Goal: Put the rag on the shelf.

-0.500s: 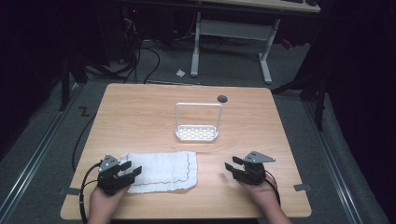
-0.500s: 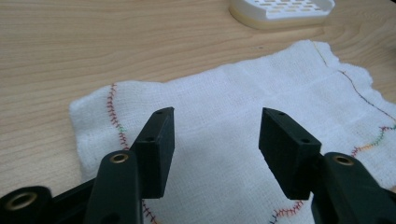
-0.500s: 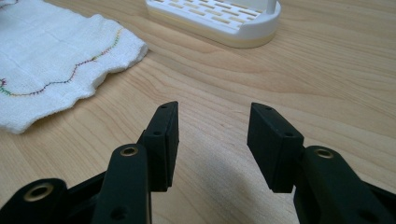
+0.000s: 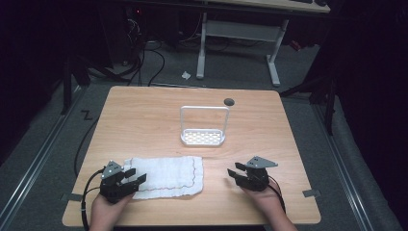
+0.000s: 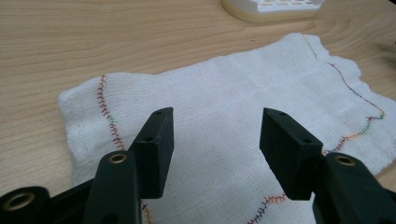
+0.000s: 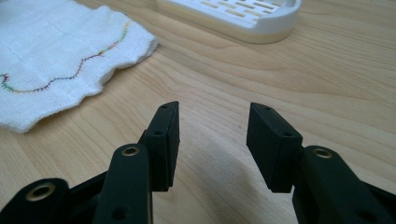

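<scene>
The left gripper (image 4: 129, 179), jaws wide and holding nothing, hangs over the white cloth's (image 4: 168, 174) near-left edge, while the right gripper (image 4: 236, 173), also wide and holding nothing, sits over bare table (image 4: 144, 110).

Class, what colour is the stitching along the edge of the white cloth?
Multicoloured stitching: red, green, blue and purple on the white cloth. Best in the left gripper view.
</scene>
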`<action>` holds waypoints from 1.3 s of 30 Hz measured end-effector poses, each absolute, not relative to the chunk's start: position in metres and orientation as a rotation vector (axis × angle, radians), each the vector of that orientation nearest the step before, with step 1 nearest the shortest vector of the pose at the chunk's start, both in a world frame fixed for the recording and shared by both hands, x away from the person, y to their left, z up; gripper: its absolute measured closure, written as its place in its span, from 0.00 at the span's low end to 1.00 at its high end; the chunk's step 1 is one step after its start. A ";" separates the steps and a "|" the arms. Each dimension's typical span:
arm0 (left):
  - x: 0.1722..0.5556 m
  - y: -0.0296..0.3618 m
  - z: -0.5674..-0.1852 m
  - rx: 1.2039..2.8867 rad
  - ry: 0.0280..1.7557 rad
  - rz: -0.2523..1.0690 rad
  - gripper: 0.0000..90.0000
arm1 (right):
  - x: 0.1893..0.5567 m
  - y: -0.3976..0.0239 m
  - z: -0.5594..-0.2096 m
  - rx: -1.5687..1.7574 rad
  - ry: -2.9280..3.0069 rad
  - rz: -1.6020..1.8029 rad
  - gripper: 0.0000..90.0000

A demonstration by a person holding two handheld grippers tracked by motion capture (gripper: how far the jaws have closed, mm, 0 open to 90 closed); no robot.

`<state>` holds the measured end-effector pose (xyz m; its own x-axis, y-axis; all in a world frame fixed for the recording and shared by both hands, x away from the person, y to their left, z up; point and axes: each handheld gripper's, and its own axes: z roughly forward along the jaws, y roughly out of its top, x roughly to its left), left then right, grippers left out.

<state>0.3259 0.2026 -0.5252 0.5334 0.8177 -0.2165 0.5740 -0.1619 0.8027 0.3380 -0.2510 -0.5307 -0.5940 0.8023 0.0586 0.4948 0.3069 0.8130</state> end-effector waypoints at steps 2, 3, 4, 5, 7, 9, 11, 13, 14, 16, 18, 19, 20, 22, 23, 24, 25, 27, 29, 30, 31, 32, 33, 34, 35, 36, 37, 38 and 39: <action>0.325 0.199 -0.524 1.867 1.131 0.338 0.51 | 0.336 -0.244 -0.530 1.138 2.236 1.198 0.61; 0.323 0.196 -0.524 1.887 1.119 0.347 0.51 | 0.336 -0.241 -0.529 1.131 2.240 1.202 0.61; 0.323 0.196 -0.524 1.887 1.119 0.347 0.52 | 0.335 -0.238 -0.529 1.124 2.248 1.207 0.61; 0.322 0.194 -0.524 1.892 1.114 0.345 0.52 | 0.335 -0.238 -0.529 1.124 2.248 1.207 0.61; 0.319 0.192 -0.524 1.905 1.094 0.319 0.56 | 0.335 -0.230 -0.527 1.099 2.260 1.201 0.61; 0.317 0.188 -0.525 1.930 1.080 0.318 0.62 | 0.338 -0.216 -0.521 1.080 2.265 1.235 0.61; 0.316 0.184 -0.526 1.966 1.071 0.339 0.65 | 0.339 -0.205 -0.518 1.061 2.268 1.247 0.62; 0.316 0.184 -0.525 1.967 1.069 0.339 0.66 | 0.339 -0.194 -0.516 1.028 2.280 1.258 0.63; 0.316 0.185 -0.525 1.964 1.069 0.339 0.67 | 0.338 -0.188 -0.515 1.010 2.289 1.257 0.64; 0.316 0.187 -0.525 1.958 1.076 0.333 0.71 | 0.337 -0.178 -0.515 0.985 2.309 1.253 0.66; 0.317 0.188 -0.526 1.960 1.087 0.314 0.78 | 0.340 -0.167 -0.516 0.974 2.329 1.229 0.71; 0.317 0.189 -0.526 1.967 1.090 0.289 0.82 | 0.343 -0.162 -0.516 0.972 2.338 1.210 0.79; 0.315 0.186 -0.527 1.996 1.091 0.261 0.87 | 0.347 -0.156 -0.516 0.965 2.344 1.189 0.86; 0.312 0.181 -0.529 2.044 1.094 0.249 0.93 | 0.360 -0.145 -0.516 0.968 2.359 1.149 0.94; 0.311 0.178 -0.531 2.059 1.100 0.262 0.95 | 0.368 -0.140 -0.518 0.980 2.360 1.138 0.97; 0.311 0.178 -0.531 2.059 1.100 0.262 0.95 | 0.368 -0.140 -0.518 0.980 2.360 1.138 0.97; 0.310 0.176 -0.532 2.058 1.097 0.279 0.95 | 0.376 -0.136 -0.520 1.000 2.369 1.127 0.99; 0.313 0.177 -0.531 2.056 1.109 0.273 0.97 | 0.393 -0.125 -0.532 1.015 2.428 1.058 1.00; 0.316 0.177 -0.532 2.043 1.112 0.275 0.97 | 0.392 -0.124 -0.531 1.005 2.437 1.057 1.00; 0.317 0.176 -0.532 2.040 1.112 0.279 0.97 | 0.392 -0.124 -0.531 1.005 2.437 1.057 1.00; 0.320 0.176 -0.533 2.035 1.115 0.281 0.97 | 0.384 -0.128 -0.530 0.986 2.447 1.045 1.00; 0.322 0.175 -0.533 2.033 1.116 0.286 0.97 | 0.384 -0.128 -0.530 0.986 2.447 1.045 1.00; 0.326 0.174 -0.534 2.026 1.120 0.291 0.97 | 0.378 -0.132 -0.531 0.985 2.452 1.053 1.00; 0.330 0.172 -0.534 2.016 1.125 0.293 0.97 | 0.371 -0.137 -0.531 0.986 2.455 1.060 1.00; 0.334 0.170 -0.534 2.012 1.128 0.289 0.97 | 0.355 -0.147 -0.531 0.986 2.464 1.064 1.00; 0.343 0.164 -0.534 2.002 1.136 0.281 0.96 | 0.347 -0.152 -0.532 0.983 2.470 1.068 1.00; 0.343 0.164 -0.534 2.002 1.136 0.281 0.96 | 0.337 -0.157 -0.532 0.982 2.472 1.072 1.00; 0.347 0.162 -0.534 1.996 1.143 0.279 0.95 | 0.328 -0.161 -0.532 0.971 2.474 1.075 1.00; 0.350 0.159 -0.534 1.987 1.147 0.275 0.95 | 0.328 -0.161 -0.532 0.971 2.474 1.075 1.00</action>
<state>0.3500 0.1587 -0.5344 0.5637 0.8025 -0.1956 0.6270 -0.2615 0.7339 0.3277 -0.1611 -0.5324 -0.7371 0.6756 0.0147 0.4718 0.4990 0.7269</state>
